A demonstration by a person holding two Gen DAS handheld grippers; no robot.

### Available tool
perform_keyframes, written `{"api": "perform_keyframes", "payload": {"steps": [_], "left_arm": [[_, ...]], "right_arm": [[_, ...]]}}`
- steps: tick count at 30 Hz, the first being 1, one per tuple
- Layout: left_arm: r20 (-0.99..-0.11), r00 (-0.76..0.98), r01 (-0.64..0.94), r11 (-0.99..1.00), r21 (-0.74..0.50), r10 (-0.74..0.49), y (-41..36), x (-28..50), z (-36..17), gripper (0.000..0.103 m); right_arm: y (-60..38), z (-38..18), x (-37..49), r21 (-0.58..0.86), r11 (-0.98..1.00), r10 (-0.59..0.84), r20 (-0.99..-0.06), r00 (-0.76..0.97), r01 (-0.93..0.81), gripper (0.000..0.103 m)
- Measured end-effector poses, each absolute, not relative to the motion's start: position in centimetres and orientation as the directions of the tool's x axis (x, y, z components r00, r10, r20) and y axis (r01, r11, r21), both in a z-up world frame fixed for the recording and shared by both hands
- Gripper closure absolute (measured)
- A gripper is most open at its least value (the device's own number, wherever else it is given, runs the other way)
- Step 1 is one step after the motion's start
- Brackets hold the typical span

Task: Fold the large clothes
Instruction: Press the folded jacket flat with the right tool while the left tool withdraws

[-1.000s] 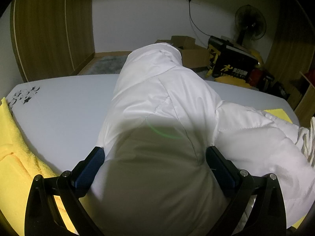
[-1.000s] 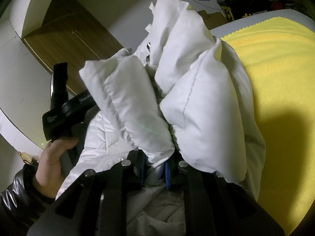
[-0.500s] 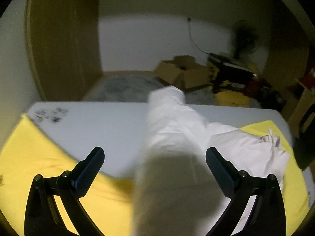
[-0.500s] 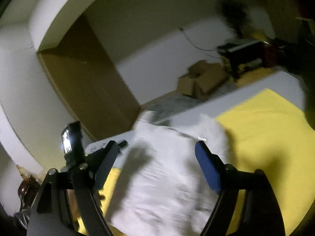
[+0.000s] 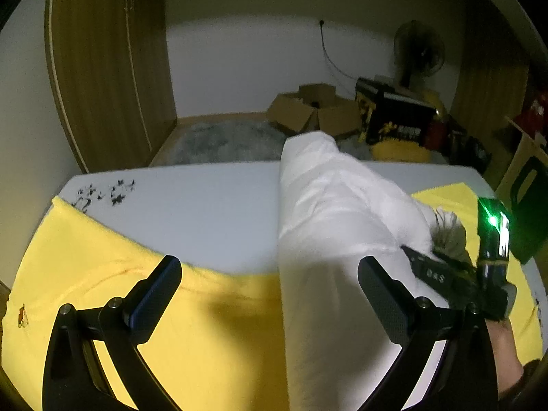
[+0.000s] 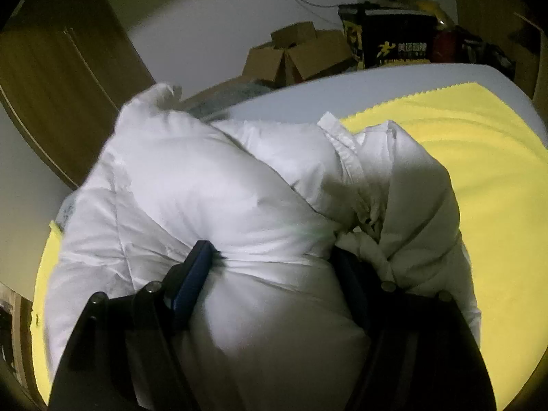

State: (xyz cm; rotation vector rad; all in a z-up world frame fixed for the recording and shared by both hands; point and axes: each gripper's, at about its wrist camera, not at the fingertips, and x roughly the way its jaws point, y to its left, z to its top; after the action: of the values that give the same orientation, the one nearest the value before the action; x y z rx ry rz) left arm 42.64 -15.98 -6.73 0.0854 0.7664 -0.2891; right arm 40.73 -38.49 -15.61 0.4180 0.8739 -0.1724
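A white puffy jacket (image 5: 335, 226) lies folded into a long bundle on a yellow cloth (image 5: 102, 274) over the white table (image 5: 191, 205). My left gripper (image 5: 270, 287) is open and held above the near end of the bundle, touching nothing. The right gripper's body (image 5: 455, 281) shows at the right of the left wrist view, down on the jacket. In the right wrist view the jacket (image 6: 219, 191) fills the frame. My right gripper (image 6: 274, 274) is open, its jaws wide apart and pressed into the padding on both sides of a bulge.
The yellow cloth (image 6: 479, 157) extends to the right of the jacket. Beyond the table's far edge stand cardboard boxes (image 5: 308, 109), a black and yellow box (image 5: 394, 120), a fan (image 5: 418, 51) and a wooden wardrobe (image 5: 102, 68). A dark print (image 5: 102, 193) marks the table's far left corner.
The right gripper let go of the gathered jacket fold, opened wide, rose, then came down on the bundle. The left gripper pulled back and up from the jacket, staying open.
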Motion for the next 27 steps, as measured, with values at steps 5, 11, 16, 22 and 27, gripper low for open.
{"api": "perform_keyframes", "payload": {"steps": [5,11,16,22,27], "left_arm": [[-0.701,0.674,0.279,0.959,-0.050,-0.233,-14.3,40.8,-6.3,0.000],[-0.701,0.685,0.242,0.970,-0.039,-0.199,-12.4,41.1,-5.7,0.000],[-0.702,0.685,0.236,0.971,-0.040,-0.196,-11.8,41.9,-6.4,0.000],[-0.731,0.655,0.236,0.971,-0.045,-0.193,-12.3,42.8,-8.3,0.000],[-0.749,0.631,0.247,0.968,-0.053,-0.202,-12.3,42.3,-8.7,0.000]], "right_arm": [[-37.0,-15.5,40.8,0.216,0.925,-0.023,-0.789,0.613,0.313,0.031],[-35.6,-13.0,38.9,0.126,0.933,-0.112,-0.788,0.605,0.336,0.031],[-35.4,-14.2,39.1,0.081,0.928,-0.174,-0.767,0.618,0.363,0.031],[-34.4,-15.0,39.1,0.059,0.930,-0.192,-0.761,0.619,0.362,0.030],[-34.9,-15.8,39.9,0.066,0.931,-0.182,-0.770,0.612,0.360,0.030]]}}
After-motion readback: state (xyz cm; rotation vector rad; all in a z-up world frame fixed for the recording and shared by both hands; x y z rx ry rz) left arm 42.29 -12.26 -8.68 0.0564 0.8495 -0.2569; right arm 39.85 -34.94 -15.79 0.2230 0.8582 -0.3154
